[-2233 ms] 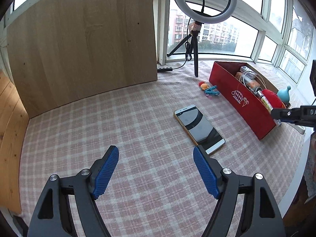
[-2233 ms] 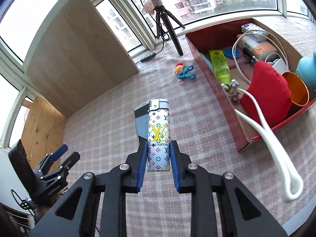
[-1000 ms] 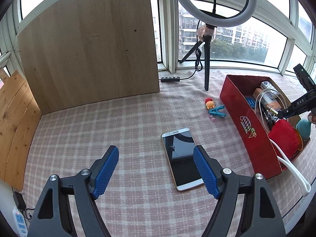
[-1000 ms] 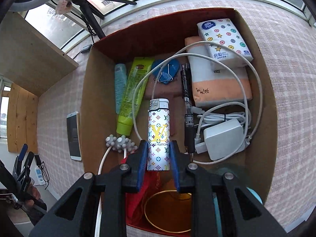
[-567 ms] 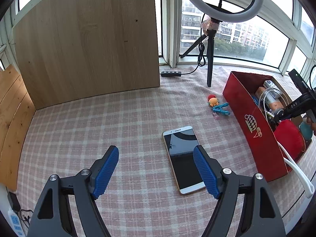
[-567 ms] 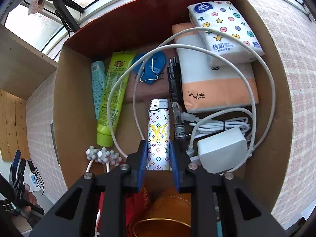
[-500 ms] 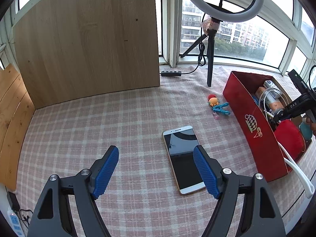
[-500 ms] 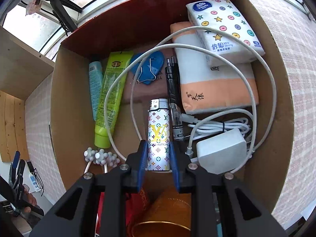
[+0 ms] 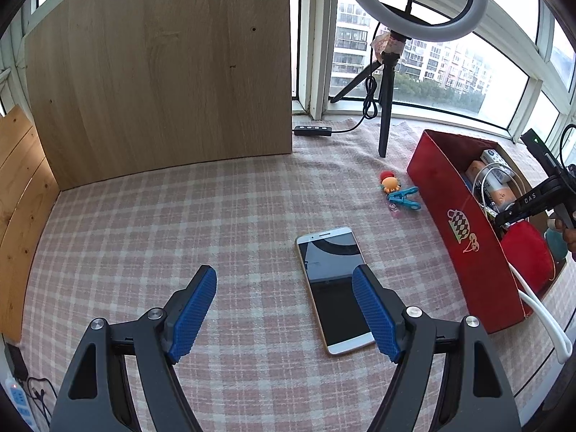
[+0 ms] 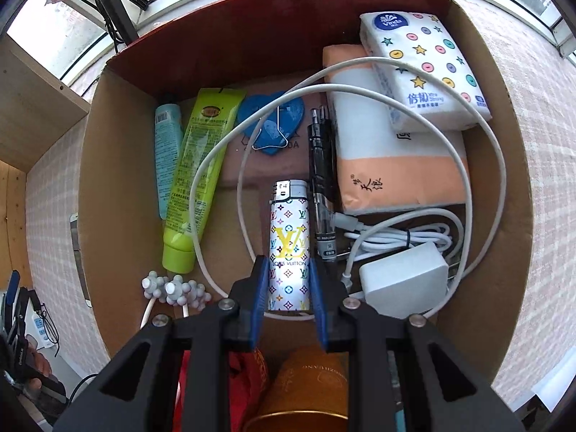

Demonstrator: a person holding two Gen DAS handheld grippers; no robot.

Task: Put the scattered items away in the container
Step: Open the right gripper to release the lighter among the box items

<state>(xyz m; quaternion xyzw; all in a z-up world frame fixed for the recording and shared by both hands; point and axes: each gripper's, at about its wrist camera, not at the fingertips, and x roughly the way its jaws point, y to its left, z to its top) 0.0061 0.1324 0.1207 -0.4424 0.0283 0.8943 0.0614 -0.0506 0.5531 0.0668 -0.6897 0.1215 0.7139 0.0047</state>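
Note:
My right gripper is shut on a white patterned lighter and holds it low inside the red cardboard box, over the white cable. The box stands at the right of the checked cloth in the left wrist view. My left gripper is open and empty above the cloth. A phone lies face up just beyond its right finger. A small orange toy and a blue clothespin lie left of the box.
The box holds tissue packs, a green tube, a black pen, a white charger, a red pouch and an orange cup. A ring light tripod stands behind. A wooden board stands at the back left.
My right gripper has carried the lighter from above the cloth over the box and lowered it inside. The left gripper has shifted slightly and stays open.

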